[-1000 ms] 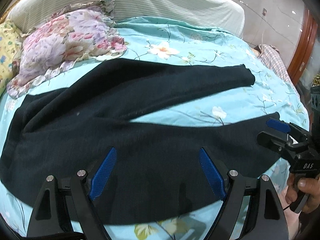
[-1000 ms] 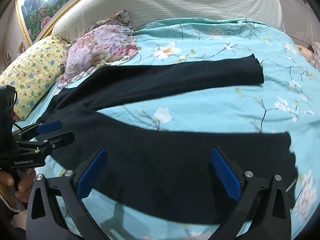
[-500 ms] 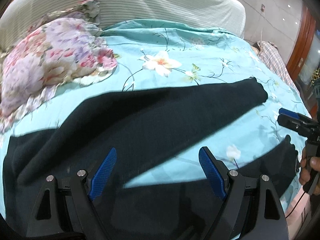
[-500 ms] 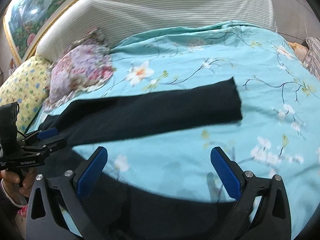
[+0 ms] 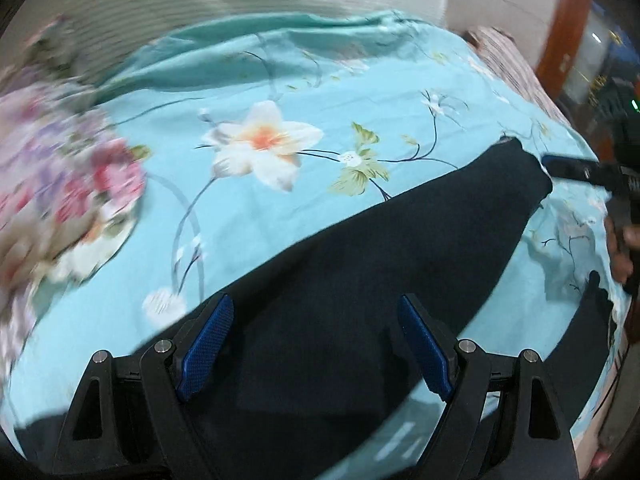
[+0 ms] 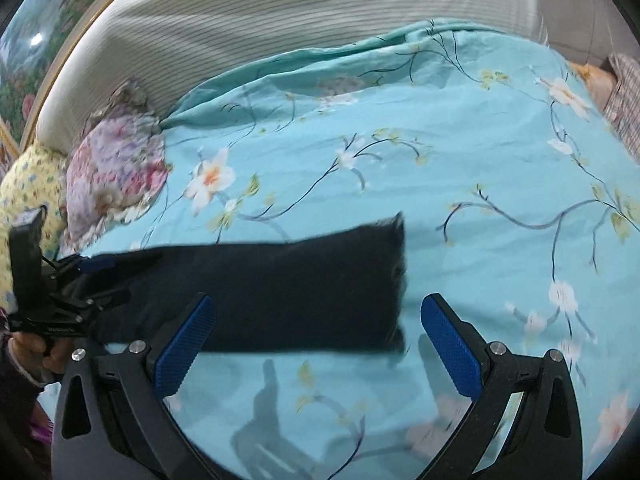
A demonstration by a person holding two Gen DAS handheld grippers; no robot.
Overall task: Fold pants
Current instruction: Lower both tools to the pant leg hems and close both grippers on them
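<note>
Black pants (image 5: 360,280) lie spread on a turquoise floral bedspread (image 5: 340,92). In the left wrist view the far leg runs from lower left up to its hem (image 5: 520,176) at the right, and a bit of the near leg (image 5: 596,316) shows at the right edge. My left gripper (image 5: 316,344) hovers open over the far leg's upper part, with nothing between its pads. My right gripper (image 6: 318,344) is open just before the far leg's hem end (image 6: 396,280). In the right wrist view the left gripper (image 6: 106,280) is over the leg (image 6: 280,288), held by a hand (image 6: 32,352).
A pink floral pillow (image 6: 116,168) and a yellow pillow (image 6: 28,184) lie at the bed's left. A striped headboard cover (image 6: 280,12) stands behind. Plaid cloth (image 6: 624,96) lies at the far right. A wooden door frame (image 5: 564,28) is beyond the bed.
Both grippers have moved forward across the bed, past the near leg to the far leg. The near leg has mostly dropped out of view. Both stay open.
</note>
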